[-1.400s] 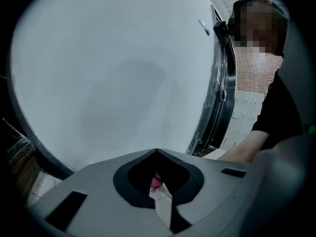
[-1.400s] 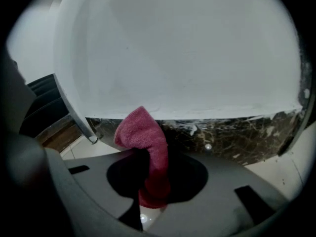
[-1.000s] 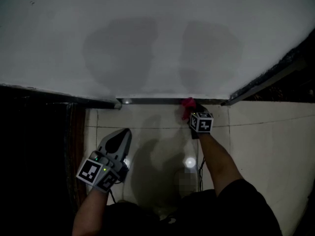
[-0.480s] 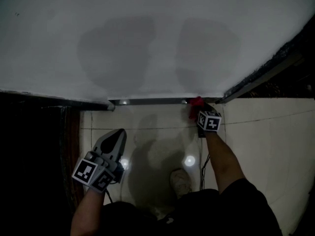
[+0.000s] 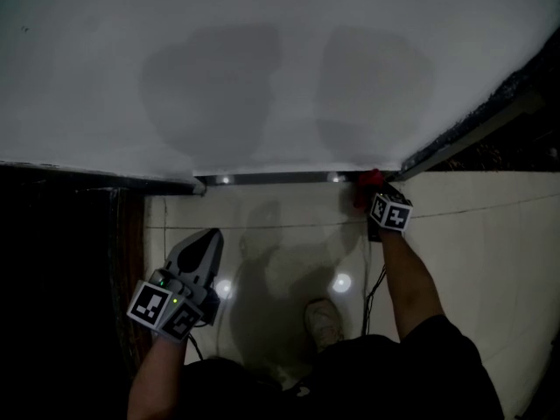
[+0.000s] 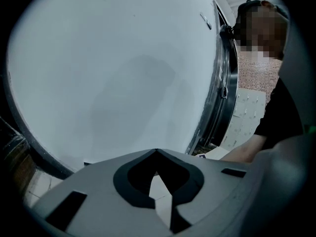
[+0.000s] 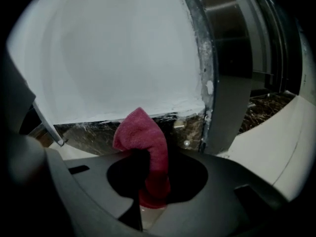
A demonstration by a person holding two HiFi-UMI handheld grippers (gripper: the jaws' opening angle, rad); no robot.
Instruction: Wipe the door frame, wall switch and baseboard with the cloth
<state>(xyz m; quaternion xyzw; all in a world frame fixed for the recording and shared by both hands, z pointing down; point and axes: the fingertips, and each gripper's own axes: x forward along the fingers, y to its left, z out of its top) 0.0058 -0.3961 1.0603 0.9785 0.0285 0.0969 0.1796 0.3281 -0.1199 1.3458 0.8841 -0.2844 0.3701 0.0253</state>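
Observation:
A red cloth is pinched in my right gripper, which is shut on it. In the head view the cloth sits against the dark baseboard at the foot of the white wall, close to the corner where the grey door frame begins. The right gripper view shows the baseboard just behind the cloth and the frame to its right. My left gripper hangs over the floor tiles at the lower left, shut and holding nothing. No wall switch is in view.
Pale floor tiles with bright light reflections lie below the wall. A dark opening fills the left side. A shoe stands on the tiles between my arms. A cable trails from my right gripper.
My right gripper has slid the red cloth to the right along the baseboard, toward the corner by the door frame. The left gripper has barely moved.

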